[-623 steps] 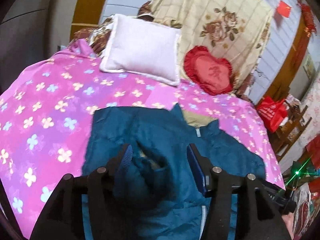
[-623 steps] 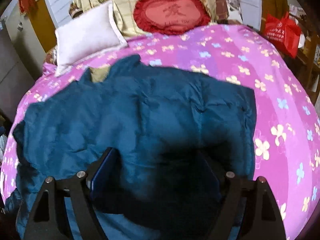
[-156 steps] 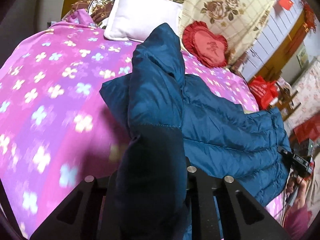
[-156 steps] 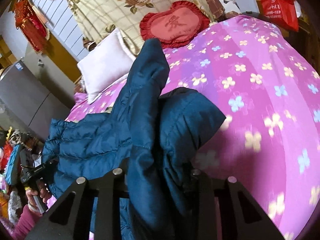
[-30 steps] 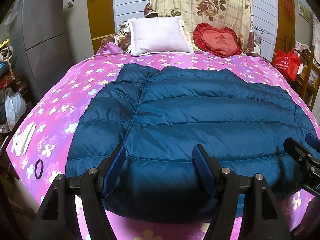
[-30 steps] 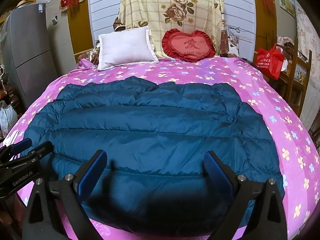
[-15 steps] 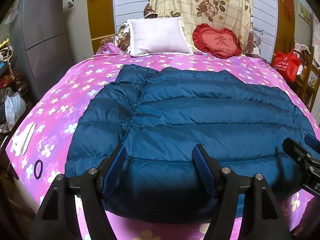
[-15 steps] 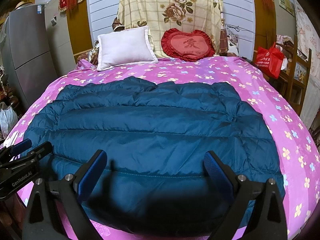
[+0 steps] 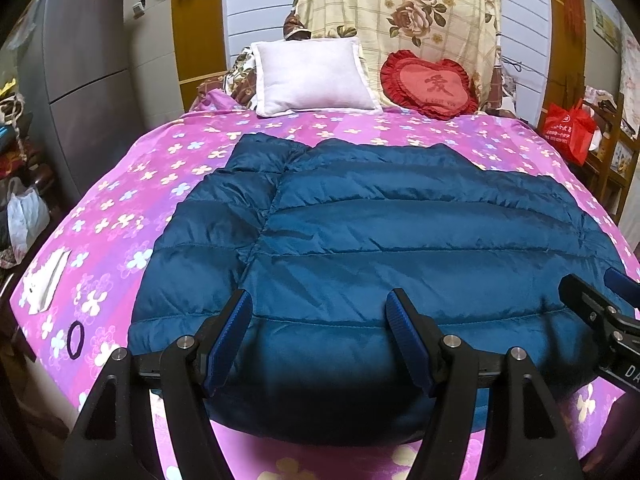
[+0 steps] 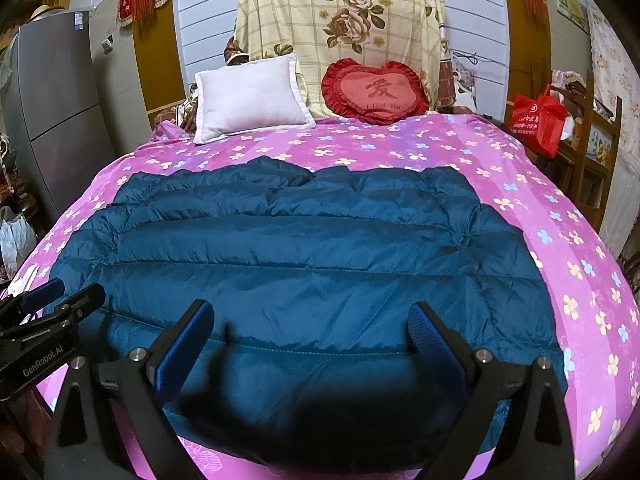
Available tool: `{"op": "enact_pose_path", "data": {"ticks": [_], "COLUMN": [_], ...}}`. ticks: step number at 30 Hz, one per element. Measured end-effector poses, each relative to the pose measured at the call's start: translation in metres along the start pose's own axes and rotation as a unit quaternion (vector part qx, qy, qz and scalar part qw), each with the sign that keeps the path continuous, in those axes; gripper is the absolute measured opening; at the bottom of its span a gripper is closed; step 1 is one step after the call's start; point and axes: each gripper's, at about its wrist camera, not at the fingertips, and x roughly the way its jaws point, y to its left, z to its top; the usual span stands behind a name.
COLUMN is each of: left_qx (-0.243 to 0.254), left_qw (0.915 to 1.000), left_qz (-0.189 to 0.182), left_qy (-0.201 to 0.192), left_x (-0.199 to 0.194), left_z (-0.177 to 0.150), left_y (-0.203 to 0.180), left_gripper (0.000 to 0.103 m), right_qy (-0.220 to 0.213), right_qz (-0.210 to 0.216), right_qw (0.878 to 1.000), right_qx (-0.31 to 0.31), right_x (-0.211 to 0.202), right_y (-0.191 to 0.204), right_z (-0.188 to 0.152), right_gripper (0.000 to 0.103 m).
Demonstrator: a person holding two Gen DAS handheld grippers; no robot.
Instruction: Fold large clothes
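Note:
A dark blue quilted down jacket [image 9: 380, 240] lies flat on the pink flowered bedspread [image 9: 160, 176], folded into a wide slab. It also shows in the right wrist view [image 10: 300, 256]. My left gripper [image 9: 318, 306] is open and empty, held above the jacket's near edge towards its left side. My right gripper [image 10: 310, 318] is open and empty above the near edge further right. Each gripper shows in the other's view, the right one at the right edge [image 9: 600, 308] and the left one at the left edge [image 10: 48, 300].
A white pillow [image 9: 308, 76] and a red heart cushion [image 9: 430, 86] lie at the head of the bed. A black hair tie [image 9: 75, 340] and white paper [image 9: 46, 280] lie on the bedspread's left side. A grey fridge [image 9: 84, 72] stands left, a red bag [image 9: 570, 132] right.
Since five seconds ago both grippers have let go of the jacket, which now lies flat. Over the last second nothing has visibly moved.

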Motion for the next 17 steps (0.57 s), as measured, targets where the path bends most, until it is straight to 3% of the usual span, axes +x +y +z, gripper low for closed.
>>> {"op": "enact_pose_path", "data": {"ticks": [17], "left_qx": [0.006], "left_qw": [0.9997], "left_qz": [-0.017], "left_qy": [-0.013], "left_x": [0.0008], "left_z": [-0.0001], "left_y": [-0.0064], "left_gripper": [0.048], "right_qy": [0.004], "right_qz": [-0.001], "right_qw": [1.0], "right_qx": [0.01], "right_x": [0.0023], "right_y": [-0.0013], "right_z": [0.0005], "right_gripper": [0.1]}}
